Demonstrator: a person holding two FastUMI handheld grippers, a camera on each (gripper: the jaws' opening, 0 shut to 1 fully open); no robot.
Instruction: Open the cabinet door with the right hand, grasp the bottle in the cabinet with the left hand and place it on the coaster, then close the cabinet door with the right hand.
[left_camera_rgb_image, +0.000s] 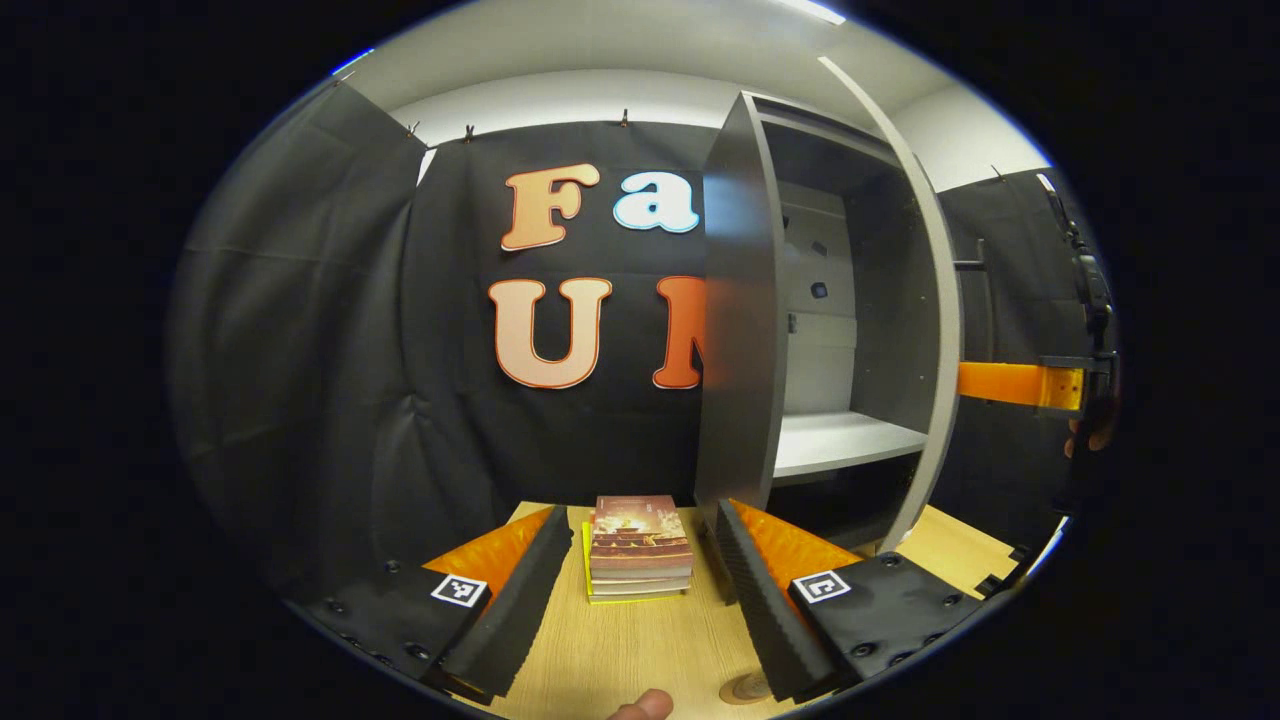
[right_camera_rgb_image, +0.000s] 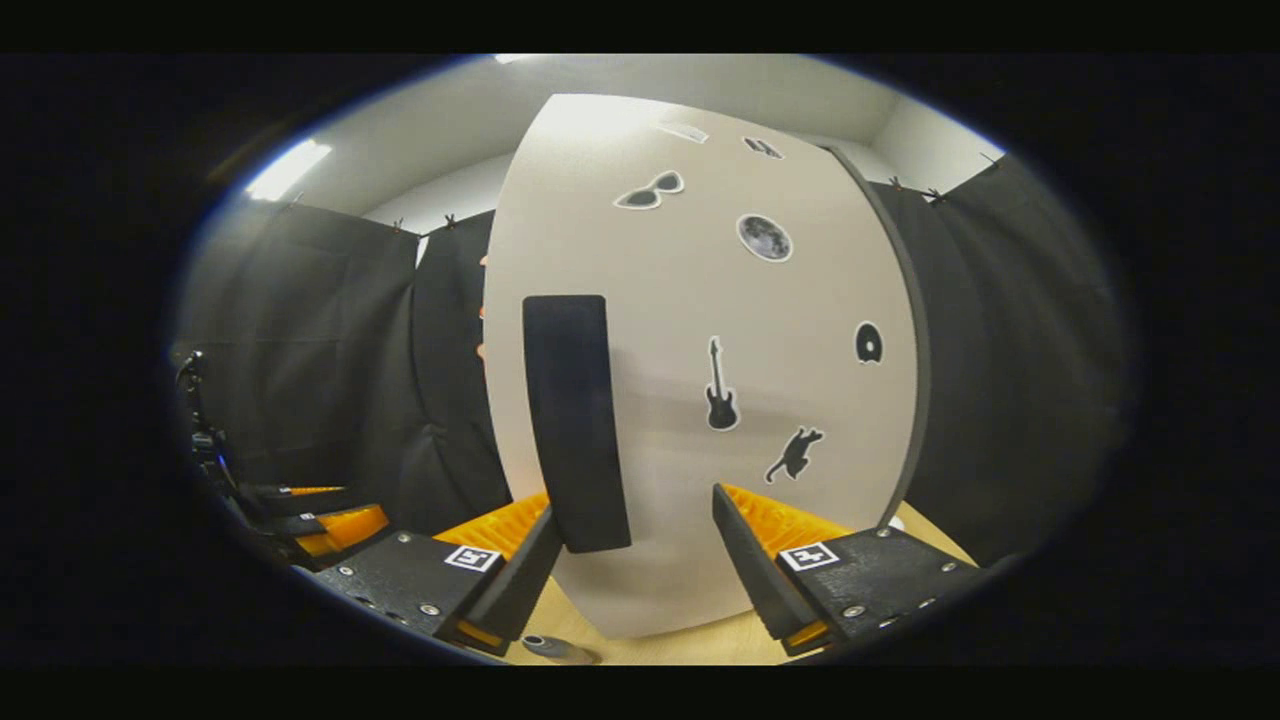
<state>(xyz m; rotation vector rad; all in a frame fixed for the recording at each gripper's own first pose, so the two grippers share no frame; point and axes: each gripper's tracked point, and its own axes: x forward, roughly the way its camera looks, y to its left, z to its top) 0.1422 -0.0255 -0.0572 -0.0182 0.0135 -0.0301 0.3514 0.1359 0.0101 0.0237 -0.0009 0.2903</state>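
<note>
In the left gripper view the left gripper (left_camera_rgb_image: 635, 590) is spread wide over the table (left_camera_rgb_image: 610, 650), a stack of books (left_camera_rgb_image: 638, 548) between its fingers, the open cabinet (left_camera_rgb_image: 830, 330) at centre right, while in the right gripper view the right gripper (right_camera_rgb_image: 632, 560) is spread before the cabinet door (right_camera_rgb_image: 700, 400), its dark handle (right_camera_rgb_image: 577, 420) beside the left finger; I cannot tell where the bottle is.

Black cloth (left_camera_rgb_image: 330, 330) hangs on clips as the booth's wall behind a light wooden table (left_camera_rgb_image: 620, 650), draping in soft folds. Above the cloth runs a white wall (left_camera_rgb_image: 560, 100) and a pale ceiling (right_camera_rgb_image: 620, 75). A bright ceiling light (right_camera_rgb_image: 285, 168) glows above the cloth's upper edge.
</note>
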